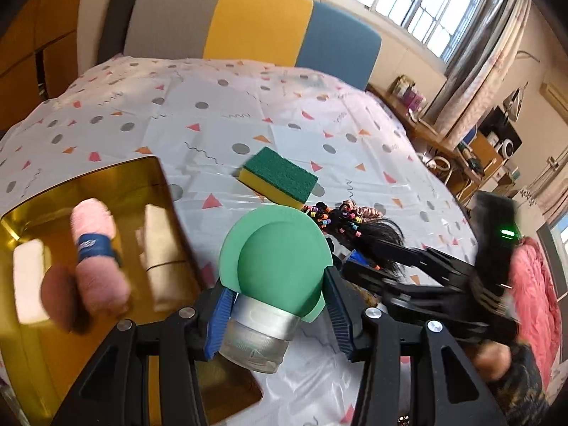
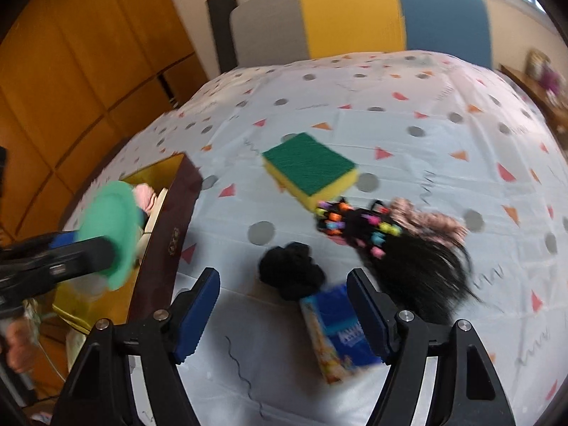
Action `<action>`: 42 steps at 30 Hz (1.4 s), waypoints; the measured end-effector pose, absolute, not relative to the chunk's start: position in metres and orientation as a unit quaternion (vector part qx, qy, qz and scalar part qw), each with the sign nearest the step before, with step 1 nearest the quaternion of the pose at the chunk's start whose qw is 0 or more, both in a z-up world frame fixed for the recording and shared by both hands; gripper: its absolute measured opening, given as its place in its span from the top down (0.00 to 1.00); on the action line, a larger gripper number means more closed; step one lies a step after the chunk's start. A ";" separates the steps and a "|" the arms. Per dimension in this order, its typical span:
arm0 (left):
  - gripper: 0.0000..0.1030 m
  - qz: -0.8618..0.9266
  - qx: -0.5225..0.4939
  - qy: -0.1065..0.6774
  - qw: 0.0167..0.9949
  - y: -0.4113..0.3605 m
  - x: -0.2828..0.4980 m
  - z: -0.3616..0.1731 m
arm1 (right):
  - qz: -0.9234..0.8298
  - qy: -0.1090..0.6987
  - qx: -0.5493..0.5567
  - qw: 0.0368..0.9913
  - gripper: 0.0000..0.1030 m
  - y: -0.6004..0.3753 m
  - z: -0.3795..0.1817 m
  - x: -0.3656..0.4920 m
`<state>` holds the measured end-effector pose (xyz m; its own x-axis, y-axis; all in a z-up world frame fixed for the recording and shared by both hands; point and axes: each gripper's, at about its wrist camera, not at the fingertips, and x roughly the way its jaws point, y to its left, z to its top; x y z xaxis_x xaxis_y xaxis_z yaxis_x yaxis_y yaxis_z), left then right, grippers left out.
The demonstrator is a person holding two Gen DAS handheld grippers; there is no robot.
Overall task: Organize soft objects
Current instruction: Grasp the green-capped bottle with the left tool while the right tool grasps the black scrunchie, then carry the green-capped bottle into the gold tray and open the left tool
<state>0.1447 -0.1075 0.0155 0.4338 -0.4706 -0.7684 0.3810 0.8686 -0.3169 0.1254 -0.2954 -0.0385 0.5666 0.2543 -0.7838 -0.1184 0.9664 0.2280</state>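
Green and soft-looking, a round puff [image 1: 273, 259] sat on top of a small clear jar with a silver band [image 1: 261, 330], and the left gripper [image 1: 277, 326] had its blue pads pressed on that jar from both sides, holding it clear of the tablecloth. In the right wrist view the same green puff [image 2: 110, 227] hung just beside the near edge of a gold-lined box [image 1: 32, 213]. Inside the box lay a pink roll of yarn with a blue band [image 1: 96, 248], with pale cream pieces on either side; what those were, could not tell.

Out on the tablecloth [image 1: 213, 113] lay a green-and-yellow sponge [image 1: 280, 177], apart from the box. Just beyond it sat a black hairpiece with coloured beads [image 2: 394, 248], touching a pinkish scrunchie [image 2: 429, 220]. A black scrunchie [image 2: 291, 273] lay nearer, touching a blue-and-yellow packet [image 2: 340, 333].

Right gripper [image 2: 284, 319] hovered over these with its jaws wide and nothing between the pads; the packet showed past its right finger.

Behind the table stood a grey, yellow and blue chair back [image 2: 355, 14].
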 end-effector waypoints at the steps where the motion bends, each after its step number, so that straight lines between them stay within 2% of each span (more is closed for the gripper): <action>1: 0.52 -0.251 -0.052 0.468 0.846 -0.101 0.141 0.018 | 0.108 0.461 0.062 0.878 0.27 -0.287 -0.044 0.133; 4: 0.52 -0.243 -0.058 0.462 0.851 -0.085 0.129 0.023 | 0.099 0.476 0.021 0.874 0.32 -0.272 -0.060 0.148; 5: 0.51 -0.238 -0.059 0.457 0.855 -0.076 0.123 0.025 | 0.104 0.488 0.012 0.867 0.39 -0.266 -0.069 0.154; 7: 0.51 -0.229 -0.065 0.453 0.859 -0.061 0.116 0.028 | 0.097 0.512 -0.011 0.854 0.61 -0.259 -0.088 0.163; 8: 0.51 -0.226 -0.067 0.450 0.861 -0.056 0.113 0.029 | 0.085 0.513 -0.022 0.854 0.77 -0.258 -0.092 0.165; 9: 0.51 -0.217 -0.069 0.445 0.866 -0.044 0.109 0.030 | 0.073 0.508 -0.030 0.858 0.81 -0.259 -0.095 0.165; 16: 0.51 -0.138 -0.118 0.437 0.881 0.036 0.090 0.022 | 0.090 0.509 0.021 0.856 0.83 -0.278 -0.098 0.162; 23: 0.51 -0.053 -0.149 0.459 0.874 0.099 0.071 -0.009 | 0.088 0.504 0.007 0.859 0.83 -0.273 -0.099 0.163; 33: 0.51 -0.023 -0.171 0.476 0.862 0.115 0.066 -0.033 | 0.078 0.483 -0.042 0.871 0.82 -0.261 -0.100 0.155; 42: 0.51 -0.013 -0.142 0.488 0.861 0.111 0.088 -0.043 | 0.081 0.486 -0.036 0.869 0.82 -0.264 -0.099 0.157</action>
<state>0.0875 0.1111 -0.0434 0.5236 -0.1608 -0.8367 -0.1160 0.9594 -0.2570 0.1574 -0.2639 -0.0990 0.5142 0.1054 -0.8511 -0.1762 0.9842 0.0155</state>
